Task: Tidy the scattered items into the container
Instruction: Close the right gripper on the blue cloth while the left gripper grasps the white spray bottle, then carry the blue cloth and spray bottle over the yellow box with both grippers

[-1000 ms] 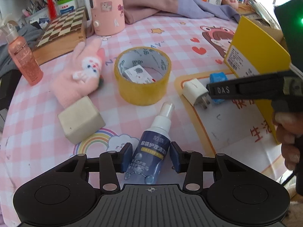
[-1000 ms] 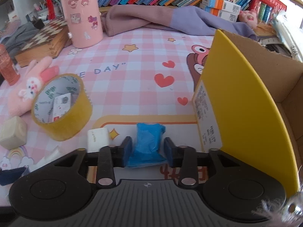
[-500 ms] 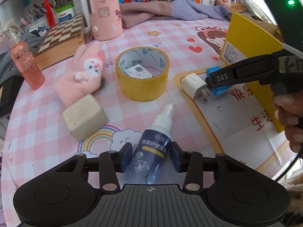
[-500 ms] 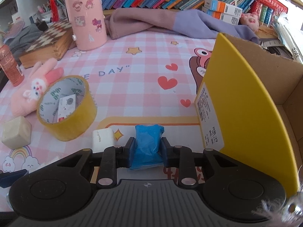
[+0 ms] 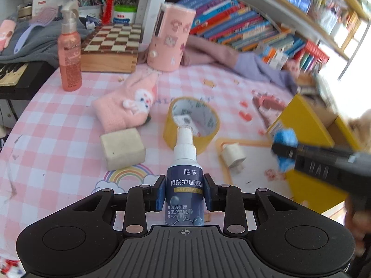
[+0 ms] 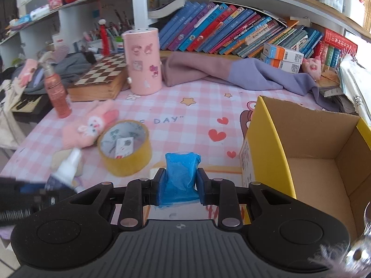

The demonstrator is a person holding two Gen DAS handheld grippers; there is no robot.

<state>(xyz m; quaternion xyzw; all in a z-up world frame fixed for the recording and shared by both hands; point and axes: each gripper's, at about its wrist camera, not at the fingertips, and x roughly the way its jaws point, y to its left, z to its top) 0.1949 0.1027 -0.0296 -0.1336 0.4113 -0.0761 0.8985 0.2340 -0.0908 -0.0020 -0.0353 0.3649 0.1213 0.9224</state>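
Note:
A dark blue spray bottle with a white nozzle stands upright between the pads of my left gripper, whose jaws are closing and press its sides; it is off the table. My right gripper is shut on a crumpled blue packet, held above the tablecloth just left of the yellow cardboard box, which stands open. A yellow tape roll, a pink bunny plush, a beige block and a white charger plug lie on the table.
At the back stand a pink pump bottle, a wooden chessboard box and a pink cylinder. A purple cloth lies in front of a row of books. The table edge runs along the left.
Both grippers have risen from the table, the left with the spray bottle, the right with the blue packet. The left jaws have narrowed onto the bottle, and the right has neared the box.

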